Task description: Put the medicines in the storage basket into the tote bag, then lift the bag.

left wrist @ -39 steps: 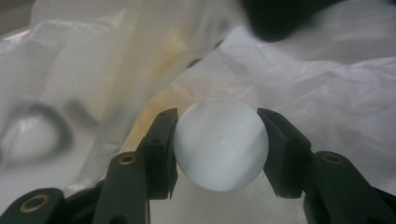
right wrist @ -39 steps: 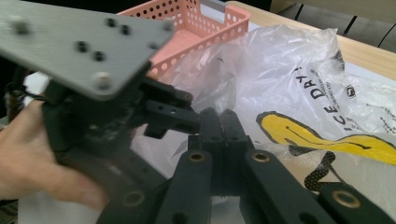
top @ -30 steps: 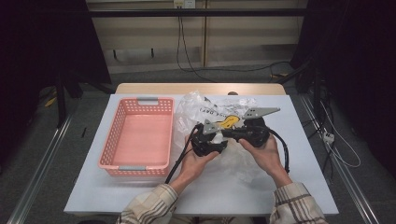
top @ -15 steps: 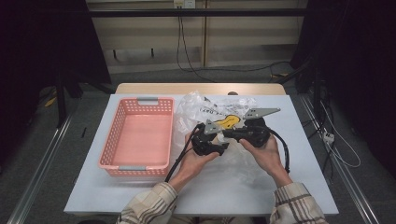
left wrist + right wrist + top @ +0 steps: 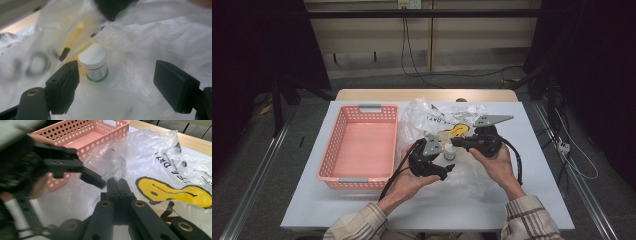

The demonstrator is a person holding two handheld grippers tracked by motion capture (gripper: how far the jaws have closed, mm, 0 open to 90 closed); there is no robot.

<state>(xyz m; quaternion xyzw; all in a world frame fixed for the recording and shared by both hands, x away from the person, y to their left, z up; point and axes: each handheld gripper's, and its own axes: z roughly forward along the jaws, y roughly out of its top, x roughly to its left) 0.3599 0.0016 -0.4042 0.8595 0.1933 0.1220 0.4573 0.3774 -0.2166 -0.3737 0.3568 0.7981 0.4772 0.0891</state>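
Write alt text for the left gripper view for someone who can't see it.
A small white-capped bottle stands upright on a crinkled clear plastic bag, between the left gripper's two black fingers, which are spread wide and not touching it.

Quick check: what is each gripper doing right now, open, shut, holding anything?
Left gripper: open, jaws just been opening; small white bottle stands free between them.
Right gripper: shut on the plastic bag.

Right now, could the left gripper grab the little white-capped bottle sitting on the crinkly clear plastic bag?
Probably yes. The little white-capped bottle stands upright on the crinkly clear plastic bag, just ahead of the left gripper, whose jaws have just been opening with nothing between them. It would need to move forward a bit.
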